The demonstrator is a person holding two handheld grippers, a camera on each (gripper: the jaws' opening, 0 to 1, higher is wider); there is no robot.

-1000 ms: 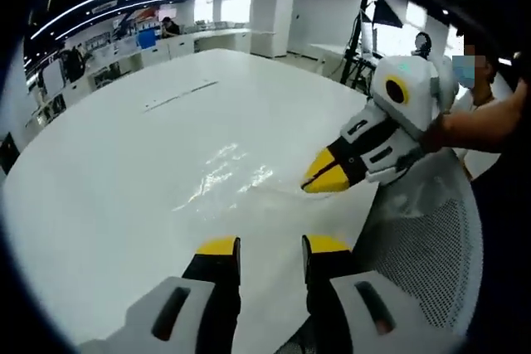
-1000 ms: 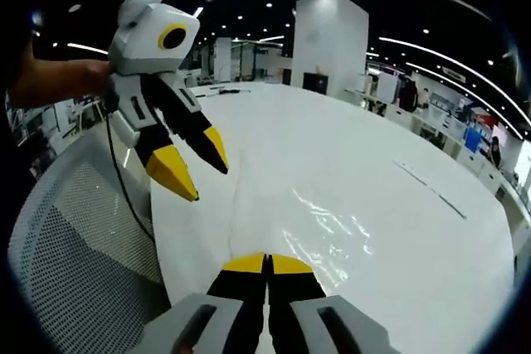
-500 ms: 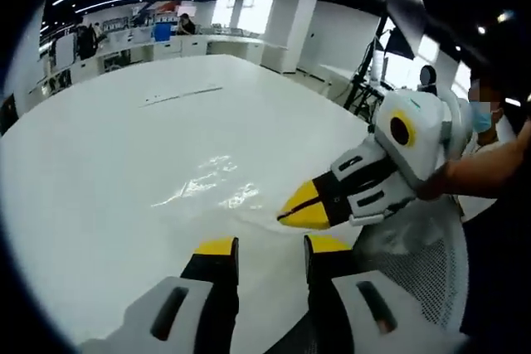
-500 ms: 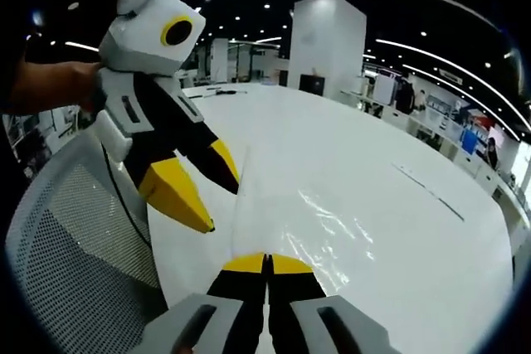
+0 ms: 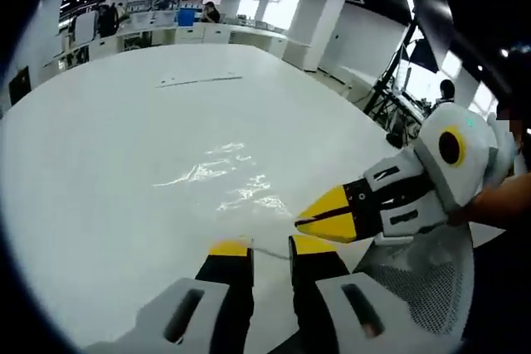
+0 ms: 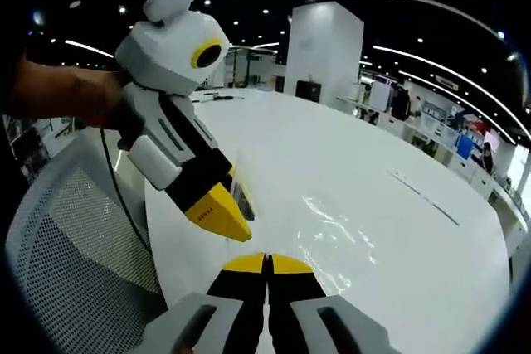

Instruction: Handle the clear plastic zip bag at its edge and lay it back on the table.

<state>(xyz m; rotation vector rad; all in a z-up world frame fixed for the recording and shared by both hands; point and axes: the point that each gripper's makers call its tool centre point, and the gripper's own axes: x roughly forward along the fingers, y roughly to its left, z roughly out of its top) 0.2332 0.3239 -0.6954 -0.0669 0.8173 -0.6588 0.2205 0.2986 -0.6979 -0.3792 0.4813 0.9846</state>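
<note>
Left gripper view: the clear zip bag [image 5: 224,184] lies flat on the white table [image 5: 99,147]. The left gripper [image 5: 270,248] has its jaws parted at the bag's near edge; the right gripper [image 5: 319,220] is clenched on that edge beside it.
Right gripper view: the right gripper [image 6: 266,262] is pinched on the bag's [image 6: 332,230] near edge; the left gripper [image 6: 232,215] straddles the edge, jaws apart. A mesh chair [image 6: 66,263] stands beside the table [image 6: 398,271].

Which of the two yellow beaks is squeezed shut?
The right gripper: its yellow jaws press together, pinching the bag. The left gripper has a gap between its tips.

white mesh chair [image 6: 66,263], white pillar [image 6: 325,49], perhaps desks [image 5: 166,35] beyond
</note>
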